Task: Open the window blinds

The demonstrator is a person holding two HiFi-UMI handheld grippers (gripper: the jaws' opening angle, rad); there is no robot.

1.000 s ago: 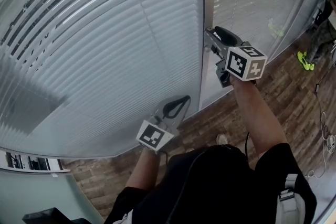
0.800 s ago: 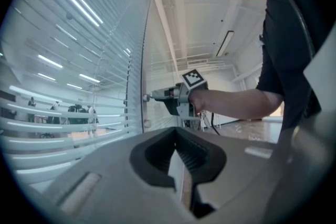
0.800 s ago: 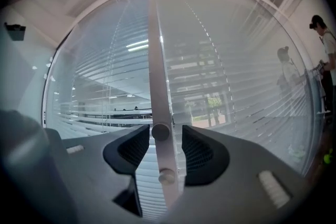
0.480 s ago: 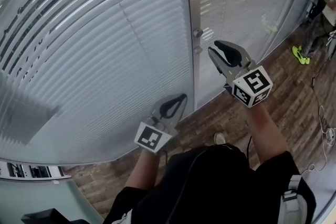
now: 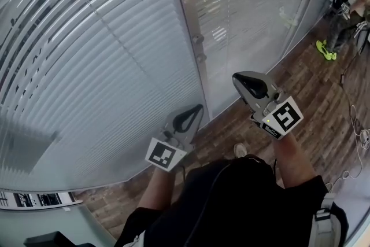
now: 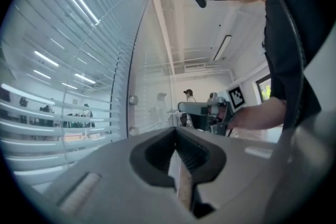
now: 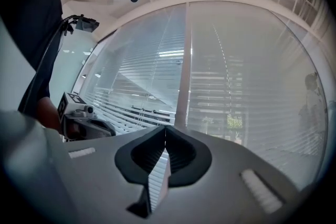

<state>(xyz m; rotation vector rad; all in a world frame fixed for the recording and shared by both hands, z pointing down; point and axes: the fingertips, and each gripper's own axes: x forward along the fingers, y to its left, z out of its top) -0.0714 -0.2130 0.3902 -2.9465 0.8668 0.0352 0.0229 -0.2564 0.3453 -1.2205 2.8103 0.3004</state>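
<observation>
Blinds (image 5: 87, 84) are down over the glass wall, covering the pane left of the metal post (image 5: 195, 66) and the pane right of it. Neither gripper touches them.

Left gripper (image 5: 198, 108): held low in front of the left pane, near its bottom edge. It points at the glass roughly level, with the forearm reaching out from the torso. Fingers are together with nothing between them.

Right gripper (image 5: 238, 79): right of the post and clear of it, above the wood floor (image 5: 312, 84), tip aimed at the right pane. Forearm is stretched forward. Fingers have just closed and are fully together, gripping nothing.

Two round knobs (image 5: 198, 40) on the post sit further up the head view than the right gripper, well apart from it.
</observation>
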